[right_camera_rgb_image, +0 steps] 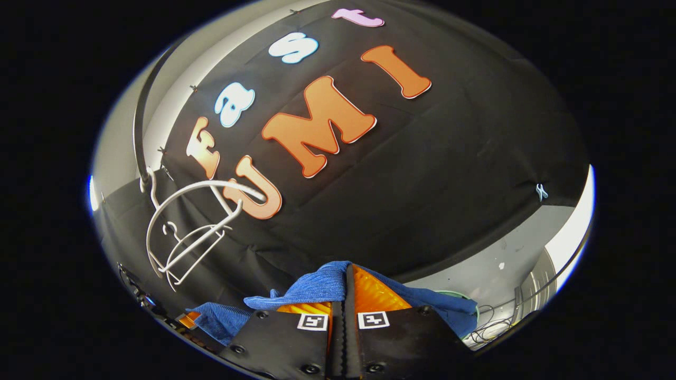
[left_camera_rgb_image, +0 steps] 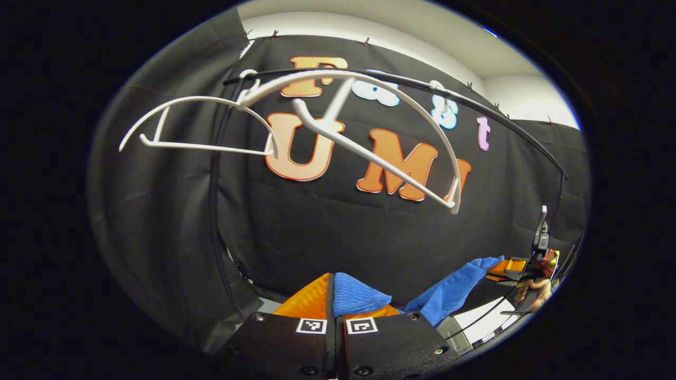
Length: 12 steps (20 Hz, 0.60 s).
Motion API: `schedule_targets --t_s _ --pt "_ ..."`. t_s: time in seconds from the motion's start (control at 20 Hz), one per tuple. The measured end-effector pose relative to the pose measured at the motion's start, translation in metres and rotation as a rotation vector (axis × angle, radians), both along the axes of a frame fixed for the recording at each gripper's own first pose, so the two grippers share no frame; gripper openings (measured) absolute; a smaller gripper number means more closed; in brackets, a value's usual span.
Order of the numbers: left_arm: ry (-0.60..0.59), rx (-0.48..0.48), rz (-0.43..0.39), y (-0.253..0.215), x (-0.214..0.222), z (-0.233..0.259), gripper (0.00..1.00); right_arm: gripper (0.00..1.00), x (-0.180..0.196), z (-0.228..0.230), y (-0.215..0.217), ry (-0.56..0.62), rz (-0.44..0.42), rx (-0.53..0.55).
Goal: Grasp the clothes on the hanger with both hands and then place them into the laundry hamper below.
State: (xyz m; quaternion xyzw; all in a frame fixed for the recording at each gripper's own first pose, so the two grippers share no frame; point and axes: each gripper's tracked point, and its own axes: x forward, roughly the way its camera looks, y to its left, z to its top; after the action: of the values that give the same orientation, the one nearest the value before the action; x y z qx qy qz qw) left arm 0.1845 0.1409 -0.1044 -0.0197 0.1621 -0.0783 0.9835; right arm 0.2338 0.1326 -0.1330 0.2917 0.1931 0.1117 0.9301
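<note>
with both the left tongs [left_camera_rgb_image: 334, 309] and right tongs [right_camera_rgb_image: 346, 306] clamped on the blue cloth [left_camera_rgb_image: 449, 290], slung between them below the bare white hangers [left_camera_rgb_image: 338, 121], lower both evenly toward the hamper, judged to sit beneath.

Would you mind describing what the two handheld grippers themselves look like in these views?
The left gripper and the right gripper look alike: two black, angular finger carriers fixed with visible screws, each bearing a small square black-and-white marker near its inner edge. The finger pads are ribbed, and the right gripper's inner edges are serrated.
</note>
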Motion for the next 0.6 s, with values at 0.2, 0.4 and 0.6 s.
schedule_targets --t_s 0.2,0.4,0.6 --pt "0.053 0.004 -0.048 -0.029 0.005 -0.028 0.0 0.07 -0.01 -0.018 0.003 0.02 0.005 -0.052" --pt "0.126 0.003 -0.081 -0.053 0.012 -0.064 0.0 0.07 -0.019 -0.044 0.003 0.061 0.012 -0.111" --pt "0.173 0.031 -0.111 -0.066 0.016 -0.089 0.0 0.07 -0.026 -0.069 -0.001 0.105 0.008 -0.168"
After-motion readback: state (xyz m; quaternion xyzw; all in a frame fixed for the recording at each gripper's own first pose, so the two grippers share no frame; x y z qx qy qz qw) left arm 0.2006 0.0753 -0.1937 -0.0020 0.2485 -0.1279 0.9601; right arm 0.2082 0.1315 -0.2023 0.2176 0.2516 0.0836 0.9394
